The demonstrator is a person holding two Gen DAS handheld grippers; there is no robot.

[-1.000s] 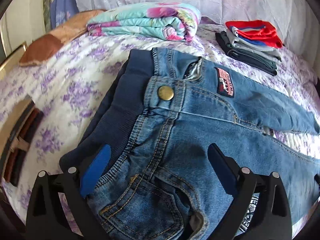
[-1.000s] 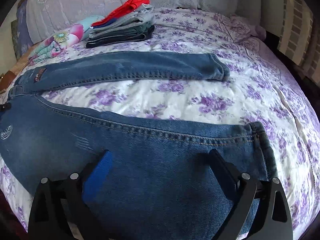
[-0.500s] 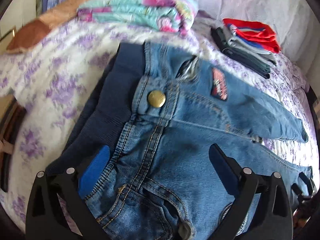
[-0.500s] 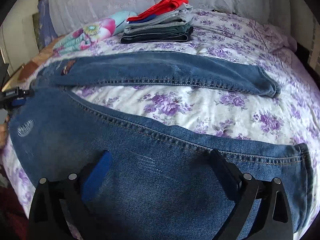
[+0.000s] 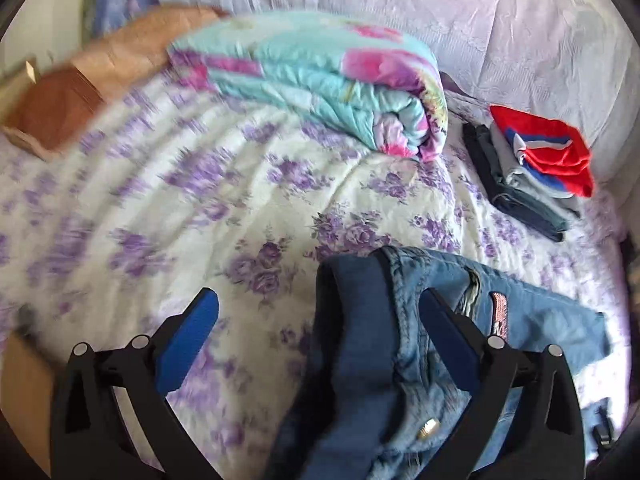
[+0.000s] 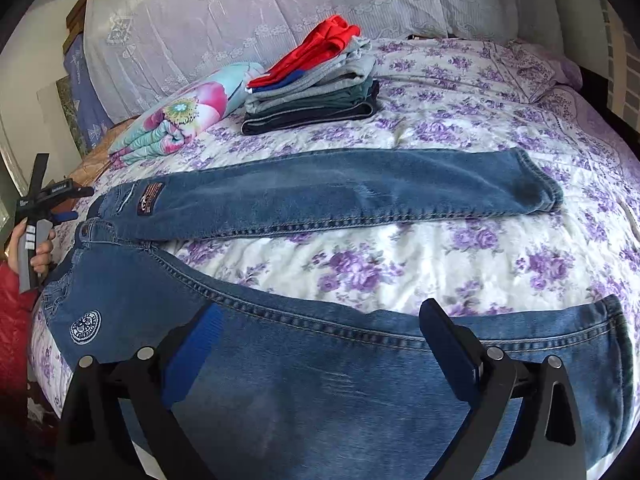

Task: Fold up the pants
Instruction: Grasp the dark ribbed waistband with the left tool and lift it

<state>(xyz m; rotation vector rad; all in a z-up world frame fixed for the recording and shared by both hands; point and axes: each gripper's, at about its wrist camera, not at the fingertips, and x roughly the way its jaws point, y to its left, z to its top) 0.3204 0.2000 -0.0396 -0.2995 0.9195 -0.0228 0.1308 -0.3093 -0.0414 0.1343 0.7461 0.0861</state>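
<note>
Blue jeans [image 6: 320,200] spread flat on floral bedspread [image 6: 400,264], legs parted, left gripper [image 5: 318,320] released, fingers wide over the waistband [image 5: 352,344], right gripper [image 6: 320,330] released above near leg, folded clothes stack [image 6: 316,92] behind
</note>
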